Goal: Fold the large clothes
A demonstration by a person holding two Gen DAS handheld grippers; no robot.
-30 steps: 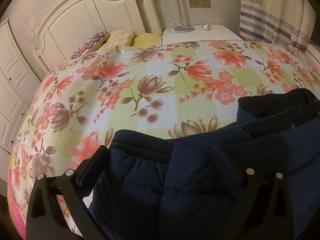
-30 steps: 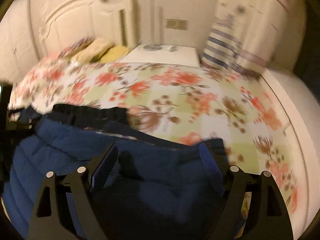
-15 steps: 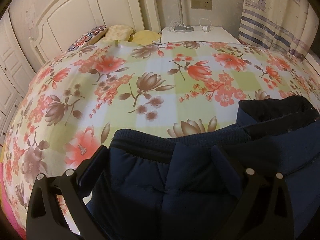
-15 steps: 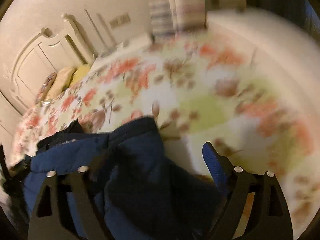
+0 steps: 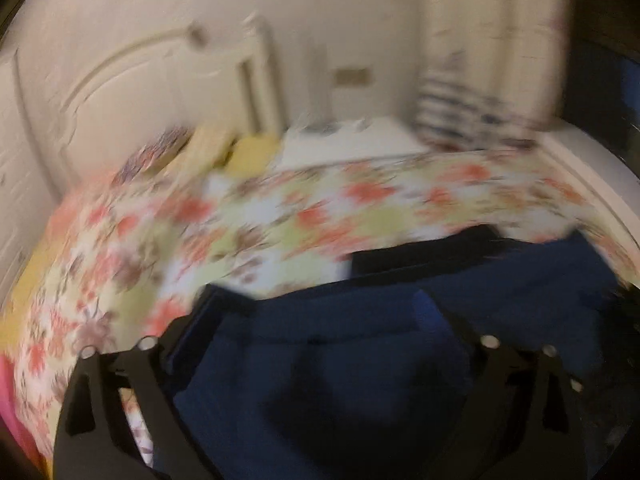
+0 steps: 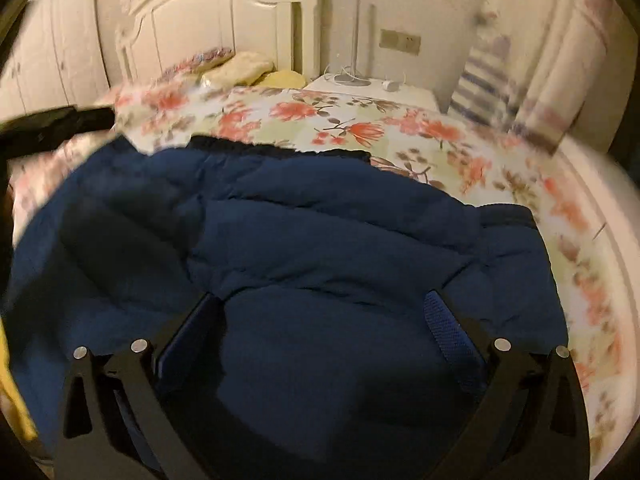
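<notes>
A dark blue padded jacket [image 6: 304, 236] lies spread on the floral bedspread [image 6: 360, 128]; its dark ribbed hem runs along the far edge. In the blurred left wrist view the jacket [image 5: 360, 344] fills the lower half. My right gripper [image 6: 320, 304] is open, its fingers wide apart over the jacket's near part. My left gripper [image 5: 316, 312] is open too, fingers wide apart above the jacket. The other gripper's black arm [image 6: 52, 124] shows at the left edge of the right wrist view.
A white headboard [image 6: 208, 16] and pillows [image 6: 236, 68] stand at the bed's far end. A white nightstand [image 6: 372, 88] with a lamp base and cables is beside it. A striped curtain [image 6: 488, 80] hangs at the right. White wardrobe doors [image 6: 48, 64] are at the left.
Both cameras swung. The right gripper moved back over the jacket, which now lies spread wider in its view. The left view lifted and turned right, and is now blurred.
</notes>
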